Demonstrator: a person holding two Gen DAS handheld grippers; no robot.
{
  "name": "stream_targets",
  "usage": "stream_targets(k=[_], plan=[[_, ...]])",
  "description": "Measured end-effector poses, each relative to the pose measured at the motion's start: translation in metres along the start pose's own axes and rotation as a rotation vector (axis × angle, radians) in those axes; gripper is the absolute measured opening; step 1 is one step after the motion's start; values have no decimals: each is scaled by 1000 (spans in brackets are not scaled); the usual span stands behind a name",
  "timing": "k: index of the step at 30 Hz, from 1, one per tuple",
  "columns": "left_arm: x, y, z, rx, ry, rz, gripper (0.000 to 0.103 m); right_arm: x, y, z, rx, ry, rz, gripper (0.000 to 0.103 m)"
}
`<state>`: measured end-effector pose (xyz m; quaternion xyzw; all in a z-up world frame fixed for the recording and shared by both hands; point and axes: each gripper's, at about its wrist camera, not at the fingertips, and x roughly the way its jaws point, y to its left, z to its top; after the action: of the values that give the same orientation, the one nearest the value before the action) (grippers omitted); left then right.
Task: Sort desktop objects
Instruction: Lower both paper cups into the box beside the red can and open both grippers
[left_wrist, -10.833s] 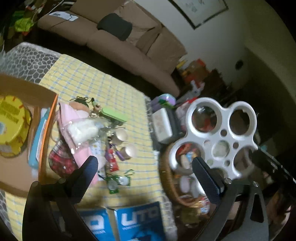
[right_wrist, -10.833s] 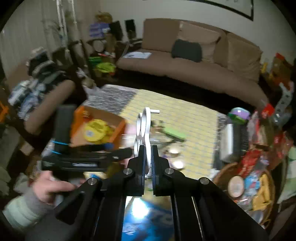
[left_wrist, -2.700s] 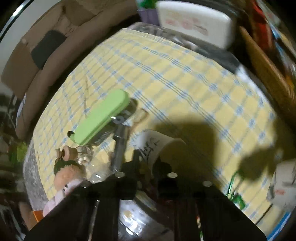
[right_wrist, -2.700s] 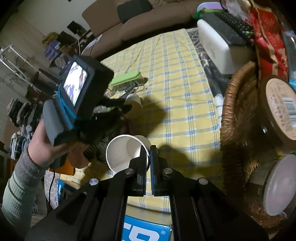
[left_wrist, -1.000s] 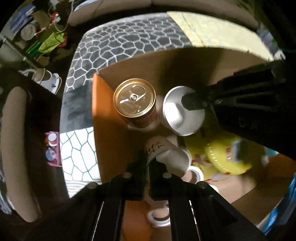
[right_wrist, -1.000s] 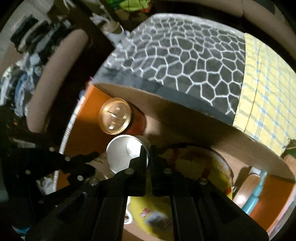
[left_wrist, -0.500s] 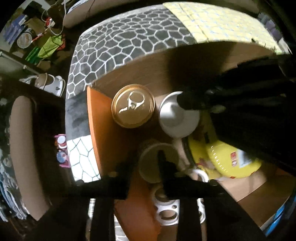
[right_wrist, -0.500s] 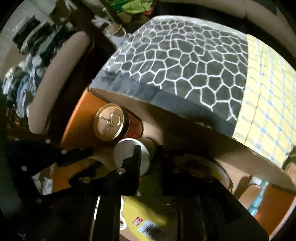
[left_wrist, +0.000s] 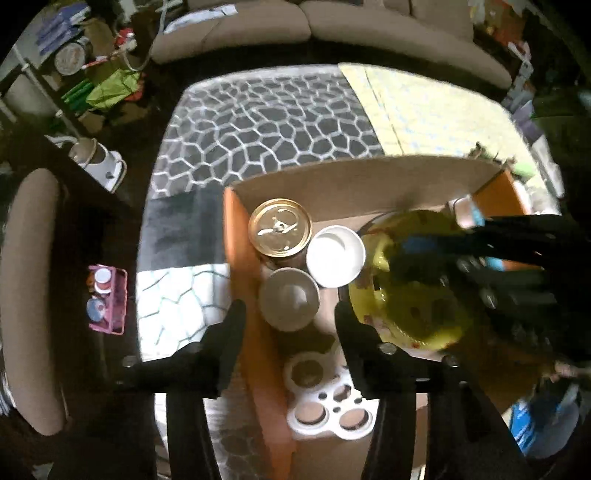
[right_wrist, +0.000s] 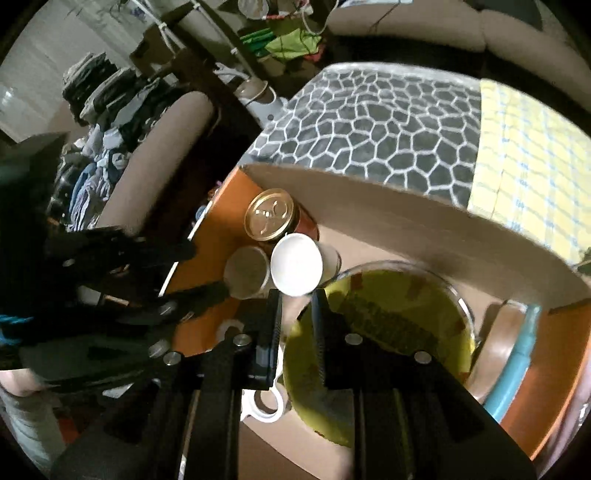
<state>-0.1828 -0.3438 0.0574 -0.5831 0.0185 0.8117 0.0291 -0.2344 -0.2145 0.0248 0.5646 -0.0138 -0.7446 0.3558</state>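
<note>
Both paper cups stand upright in the cardboard box (left_wrist: 369, 173) beside the gold-topped can (left_wrist: 279, 227). The left gripper (left_wrist: 288, 314), jaws just opening, hangs spread above the brown cup (left_wrist: 289, 298), not touching. The right gripper (right_wrist: 297, 301) stands slightly parted and empty, just below the white cup (right_wrist: 296, 269).

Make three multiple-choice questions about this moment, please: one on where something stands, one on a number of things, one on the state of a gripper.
1. Where does the gold-topped can stand?
A. In a corner of the cardboard box
B. On the yellow cloth
C. On the sofa

2. How many paper cups stand beside the can?
A. One
B. Two
C. Four

3. What is the left gripper doing?
A. Pinching a cup rim
B. Open, holding nothing
C. Gripping the can

Answers: 1 A, the can is against the orange flap at the box corner. 2 B, a white one and a shaded one touch it. 3 B, its jaws have just been opening and stand apart from the shaded cup.
</note>
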Motion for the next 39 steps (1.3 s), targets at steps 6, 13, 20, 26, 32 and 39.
stream_targets(k=[6,13,20,26,32,39], plan=[[-33,27,-28,-86,-74,-81,61,24,-2,23,6,-1,-117,18],[-35,40,-47,-112,-101,-118,61,49,-5,25,35,37,-77,19],[-27,34,-44,-106,-110,-162,61,65,-2,25,-3,97,-152,19],[-28,29,-46,-92,-103,-165,61,78,-8,29,67,160,-1,11],[-24,29,-45,-94,-93,-157,61,81,-1,36,-24,229,-86,15],[-23,27,-44,-108,-86,-153,63,52,6,38,-26,161,-59,27]])
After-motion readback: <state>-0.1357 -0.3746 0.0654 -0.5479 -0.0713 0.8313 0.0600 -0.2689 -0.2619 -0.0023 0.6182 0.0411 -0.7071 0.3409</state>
